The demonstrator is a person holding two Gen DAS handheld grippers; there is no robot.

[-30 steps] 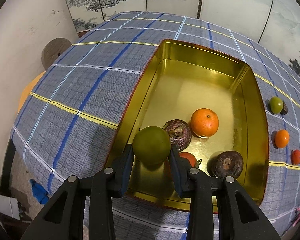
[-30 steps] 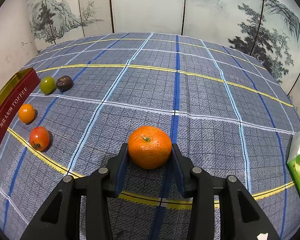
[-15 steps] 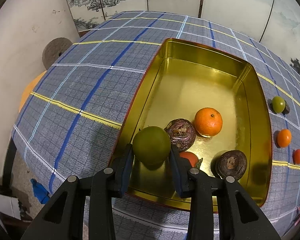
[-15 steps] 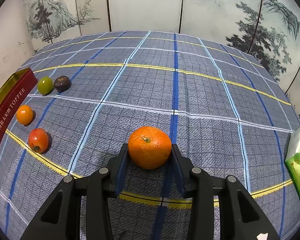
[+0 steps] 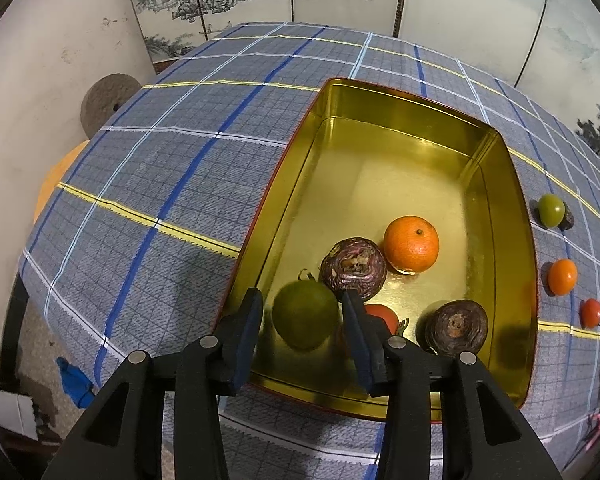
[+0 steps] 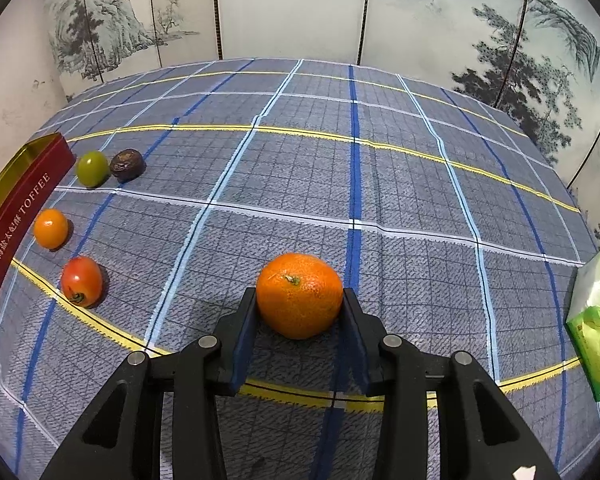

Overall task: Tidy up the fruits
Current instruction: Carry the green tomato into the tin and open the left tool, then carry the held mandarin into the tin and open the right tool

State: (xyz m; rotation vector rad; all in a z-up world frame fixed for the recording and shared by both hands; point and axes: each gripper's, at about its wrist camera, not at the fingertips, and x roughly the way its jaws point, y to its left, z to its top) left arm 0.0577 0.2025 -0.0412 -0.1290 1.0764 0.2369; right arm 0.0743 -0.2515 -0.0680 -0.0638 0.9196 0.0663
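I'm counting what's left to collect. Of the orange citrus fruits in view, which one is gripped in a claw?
The large orange, clamped between the right claw fingers above the cloth. The small one sits loose beside the tin; another lies inside it.

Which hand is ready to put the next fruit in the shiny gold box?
Probably the right gripper: its fingers grip a round orange mandarin. The left gripper is open over the gold metal tin, holding nothing; the round green fruit sits loose between its fingers.
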